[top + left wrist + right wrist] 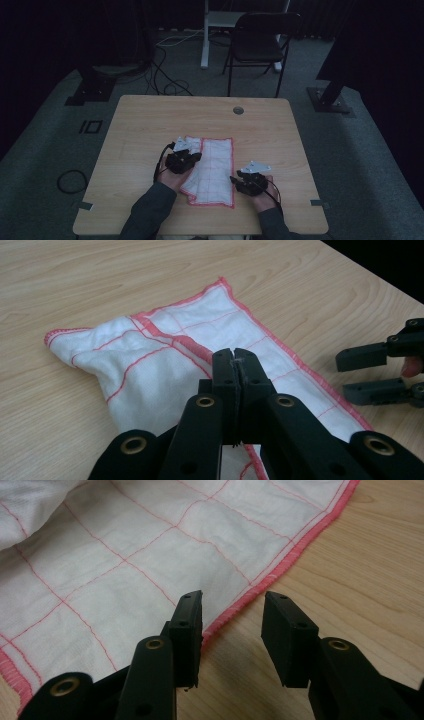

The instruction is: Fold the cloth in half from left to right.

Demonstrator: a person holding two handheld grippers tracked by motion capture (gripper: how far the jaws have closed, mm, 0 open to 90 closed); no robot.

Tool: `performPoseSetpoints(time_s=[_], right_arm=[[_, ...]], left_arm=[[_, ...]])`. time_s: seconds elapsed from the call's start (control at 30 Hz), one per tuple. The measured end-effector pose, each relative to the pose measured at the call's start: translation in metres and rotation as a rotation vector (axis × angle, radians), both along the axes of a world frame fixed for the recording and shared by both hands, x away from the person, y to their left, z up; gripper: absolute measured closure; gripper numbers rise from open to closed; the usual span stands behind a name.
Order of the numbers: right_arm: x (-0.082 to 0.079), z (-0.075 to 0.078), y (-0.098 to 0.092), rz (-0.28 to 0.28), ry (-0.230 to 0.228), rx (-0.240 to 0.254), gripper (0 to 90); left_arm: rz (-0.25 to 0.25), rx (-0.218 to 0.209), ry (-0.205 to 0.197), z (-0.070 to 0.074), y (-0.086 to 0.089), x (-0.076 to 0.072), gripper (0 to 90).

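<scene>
The white red-checked cloth point(212, 170) lies folded mid-tabletop point(135, 125). The left hand-held gripper point(234, 360) is clenched over it; any pinched fabric is hidden. The right hand-held gripper point(232, 620) stands released, straddling the cloth's red hem

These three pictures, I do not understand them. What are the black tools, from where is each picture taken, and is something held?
A person sits at a wooden table and holds a hand tool with two black jaws in each hand. The high view looks down from above. The other two views come from small cameras riding on each tool. A white cloth with red lines and red edging lies partly folded on the table. The left gripper is shut over the cloth; whether it pinches fabric is unclear. The right gripper is open at the cloth's edge, holding nothing.
</scene>
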State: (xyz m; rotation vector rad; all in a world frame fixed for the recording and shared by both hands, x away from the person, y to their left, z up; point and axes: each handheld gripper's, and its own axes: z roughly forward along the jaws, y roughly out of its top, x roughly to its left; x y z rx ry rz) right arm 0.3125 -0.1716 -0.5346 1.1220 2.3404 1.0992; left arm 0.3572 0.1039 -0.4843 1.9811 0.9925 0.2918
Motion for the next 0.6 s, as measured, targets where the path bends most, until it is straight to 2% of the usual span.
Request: performPoseSetpoints(time_s=[0.6], right_arm=[[0.001,-0.006,0.005,0.007,0.018,-0.016,60.6]], left_arm=[[-0.028,0.001,-0.021,0.008,-0.016,0.004,89.5]])
